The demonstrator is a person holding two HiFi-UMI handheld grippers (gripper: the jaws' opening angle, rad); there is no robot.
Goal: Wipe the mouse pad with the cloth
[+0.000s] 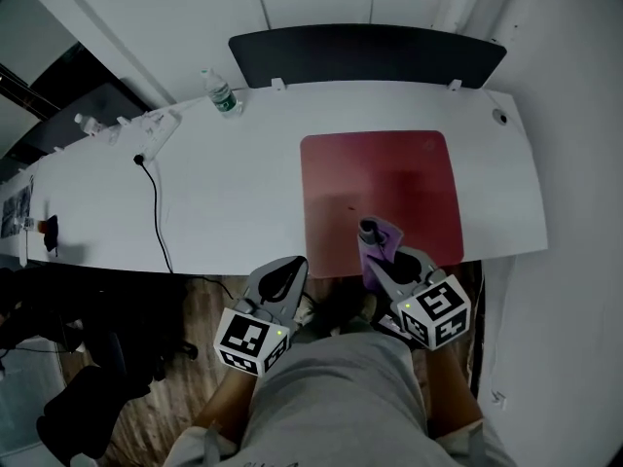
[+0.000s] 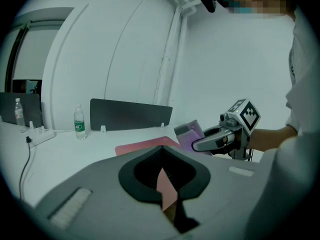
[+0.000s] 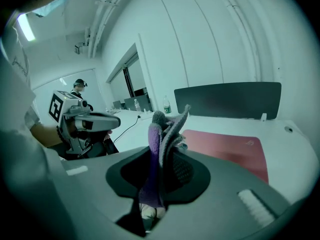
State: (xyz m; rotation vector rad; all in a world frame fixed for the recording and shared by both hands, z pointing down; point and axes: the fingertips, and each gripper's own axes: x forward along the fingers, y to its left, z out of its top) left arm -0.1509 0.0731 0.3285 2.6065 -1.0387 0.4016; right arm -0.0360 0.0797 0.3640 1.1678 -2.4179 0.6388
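Note:
A red mouse pad (image 1: 380,195) lies flat on the white desk (image 1: 234,193), right of centre; it also shows as the mouse pad (image 3: 227,144) and the mouse pad (image 2: 145,145). My right gripper (image 1: 378,251) hangs over the pad's near edge, shut on a folded purple cloth (image 1: 378,241). The cloth (image 3: 159,154) sticks up between its jaws. The left gripper (image 1: 284,278) is held off the desk's front edge, left of the pad, shut with nothing in it. From the left gripper view the cloth (image 2: 189,134) and right gripper (image 2: 200,143) are seen at the right.
A dark screen panel (image 1: 365,54) stands along the desk's far edge. A water bottle (image 1: 221,92) and a power strip (image 1: 161,129) with a black cable (image 1: 156,212) sit at the far left. The person's legs and an office chair (image 1: 88,397) are below.

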